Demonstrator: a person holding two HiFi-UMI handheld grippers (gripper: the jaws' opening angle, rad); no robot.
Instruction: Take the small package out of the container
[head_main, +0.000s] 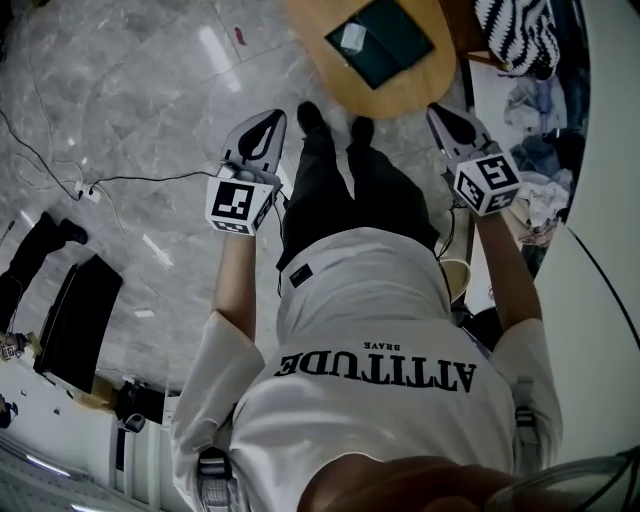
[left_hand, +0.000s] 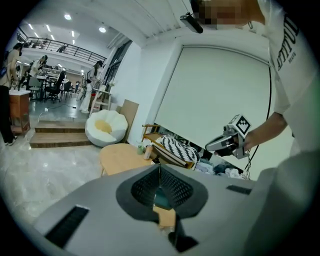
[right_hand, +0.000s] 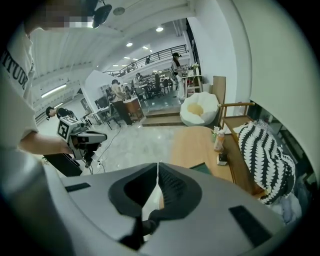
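A dark green container (head_main: 380, 42) lies on the round wooden table (head_main: 420, 85) at the top of the head view, with a small white package (head_main: 352, 37) inside it. I stand short of the table and hold both grippers at waist height. My left gripper (head_main: 270, 120) is shut and empty, out over the floor to the left of the table. Near the table's right edge my right gripper (head_main: 441, 111) is also shut and empty. In the right gripper view a corner of the container (right_hand: 205, 168) shows past the shut jaws.
A chair with a black-and-white striped cushion (head_main: 520, 32) and a pile of clothes (head_main: 535, 165) stand to the right of the table. A bottle (right_hand: 219, 140) stands at the table's far side. Cables (head_main: 100, 185) and a black case (head_main: 75, 320) lie on the marble floor to the left.
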